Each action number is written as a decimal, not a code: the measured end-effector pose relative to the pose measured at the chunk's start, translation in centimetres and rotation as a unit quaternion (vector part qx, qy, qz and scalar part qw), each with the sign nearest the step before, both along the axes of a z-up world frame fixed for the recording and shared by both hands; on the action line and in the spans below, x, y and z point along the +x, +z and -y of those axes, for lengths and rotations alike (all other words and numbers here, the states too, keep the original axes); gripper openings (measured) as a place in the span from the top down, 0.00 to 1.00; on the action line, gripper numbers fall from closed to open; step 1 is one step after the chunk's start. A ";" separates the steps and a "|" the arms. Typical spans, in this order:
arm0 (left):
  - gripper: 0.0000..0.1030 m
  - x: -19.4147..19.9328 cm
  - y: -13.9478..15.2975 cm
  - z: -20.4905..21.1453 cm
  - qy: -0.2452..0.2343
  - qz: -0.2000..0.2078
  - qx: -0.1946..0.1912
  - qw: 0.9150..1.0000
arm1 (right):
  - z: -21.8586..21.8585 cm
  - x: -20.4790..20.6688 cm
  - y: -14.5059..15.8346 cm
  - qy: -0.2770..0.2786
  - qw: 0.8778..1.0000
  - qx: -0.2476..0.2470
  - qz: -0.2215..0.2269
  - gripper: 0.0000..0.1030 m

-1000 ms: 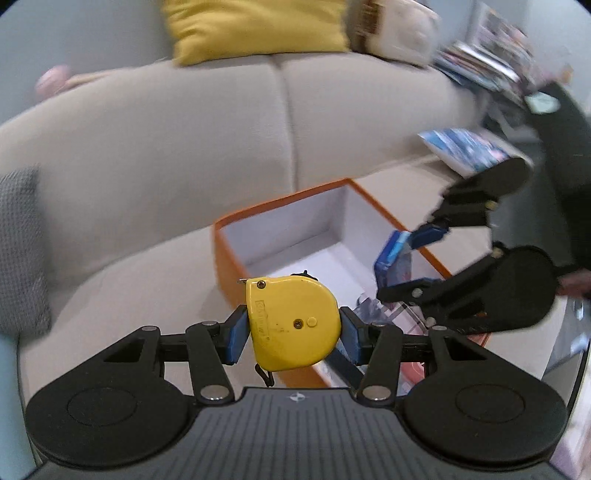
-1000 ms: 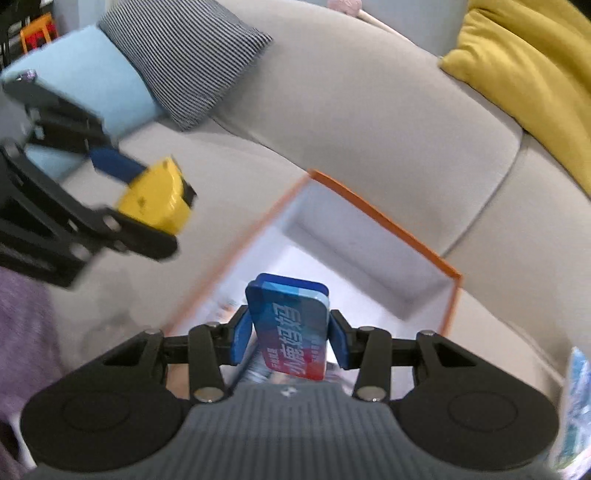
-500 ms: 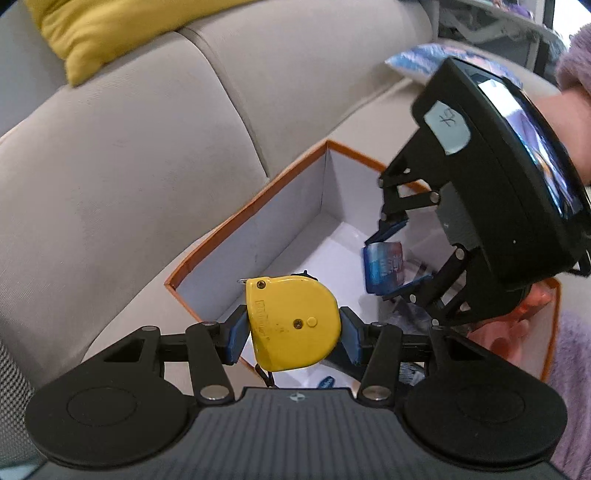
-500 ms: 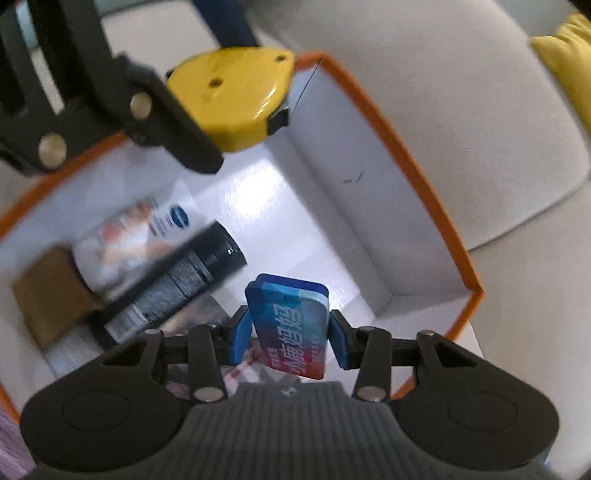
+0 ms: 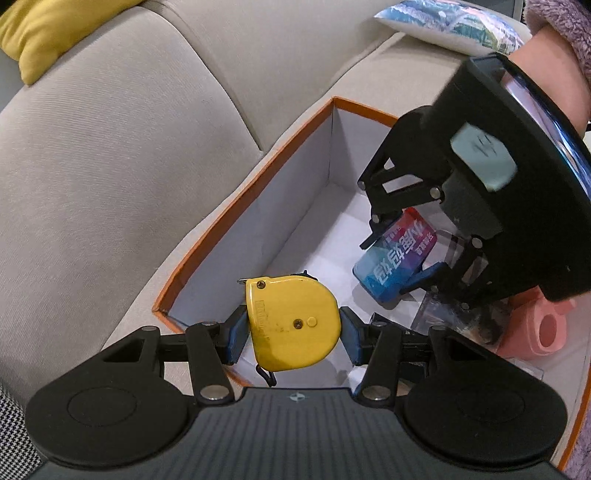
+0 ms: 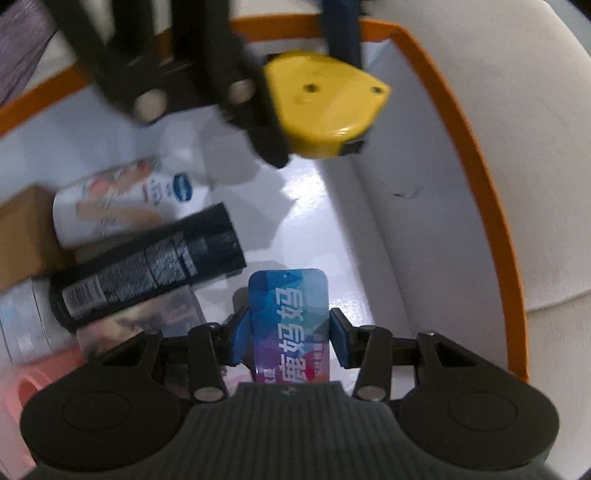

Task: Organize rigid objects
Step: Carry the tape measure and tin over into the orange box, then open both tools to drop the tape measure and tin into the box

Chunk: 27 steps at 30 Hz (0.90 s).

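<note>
My left gripper (image 5: 293,328) is shut on a yellow tape measure (image 5: 291,323) and holds it over the near corner of an orange-rimmed white box (image 5: 255,206) on the sofa. My right gripper (image 6: 284,332) is shut on a blue and purple tin (image 6: 290,325) with white lettering, held low inside the same box (image 6: 476,158). The tin also shows in the left wrist view (image 5: 397,264), and the tape measure in the right wrist view (image 6: 325,103).
In the box lie a black tube (image 6: 147,266), a white tube (image 6: 122,199), a brown carton (image 6: 22,229), a clear packet (image 5: 447,310) and a pink object (image 5: 535,325). A beige sofa back (image 5: 110,147) rises behind, with a yellow cushion (image 5: 48,29).
Both grippers have moved from above the sofa to over and into the box. The right gripper has lowered the tin deeper toward the box floor. Both grips are unchanged.
</note>
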<state>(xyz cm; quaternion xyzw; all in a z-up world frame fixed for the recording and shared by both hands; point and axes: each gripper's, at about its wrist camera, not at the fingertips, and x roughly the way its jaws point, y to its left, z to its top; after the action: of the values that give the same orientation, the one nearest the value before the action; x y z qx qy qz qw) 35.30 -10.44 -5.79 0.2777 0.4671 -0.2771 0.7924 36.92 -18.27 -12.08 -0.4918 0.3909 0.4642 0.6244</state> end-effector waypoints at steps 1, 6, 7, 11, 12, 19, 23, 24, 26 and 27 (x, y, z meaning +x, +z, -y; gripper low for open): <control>0.43 0.0 -0.1 0.2 -0.001 -0.002 0.001 1.000 | 0.0 -0.1 -0.1 0.007 1.000 0.000 0.000 0.54; 0.43 0.5 -0.6 1.0 -0.011 -0.019 0.007 1.000 | 0.5 0.1 0.7 -0.013 0.999 0.028 -0.040 0.44; 0.43 0.7 -0.6 1.2 -0.017 -0.022 0.010 1.000 | 0.7 0.4 0.9 -0.023 0.998 0.031 -0.044 0.44; 0.43 1.2 -1.3 2.0 -0.031 -0.048 0.035 0.998 | 1.6 1.9 1.7 -0.079 0.995 0.034 -0.058 0.51; 0.43 1.5 -1.5 2.0 -0.026 -0.055 0.044 0.997 | 1.8 1.9 1.8 -0.091 0.994 0.036 -0.054 0.51; 0.43 0.8 -3.5 3.6 -0.112 -0.073 0.138 0.981 | 2.8 0.1 2.1 -0.122 0.991 0.051 0.004 0.51; 0.43 0.7 -4.9 3.8 -0.144 -0.088 0.190 0.967 | 3.1 -0.8 2.3 -0.131 0.989 0.061 0.011 0.51; 0.42 0.7 -5.2 3.8 -0.145 -0.089 0.196 0.966 | 3.1 -1.1 2.3 -0.132 0.989 0.063 0.012 0.51; 0.42 0.9 -5.7 3.8 -0.137 -0.089 0.199 0.966 | 3.1 -1.3 2.3 -0.133 0.989 0.064 0.014 0.51; 0.42 0.9 -5.9 3.7 -0.134 -0.089 0.200 0.967 | 3.0 -1.4 2.3 -0.134 0.989 0.064 0.015 0.51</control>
<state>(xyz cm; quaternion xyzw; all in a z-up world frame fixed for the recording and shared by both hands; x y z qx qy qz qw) 36.18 -14.15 -11.67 0.4649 0.5399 -0.3057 0.6316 35.52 -21.30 -9.76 -0.4013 0.4135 0.3930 0.7166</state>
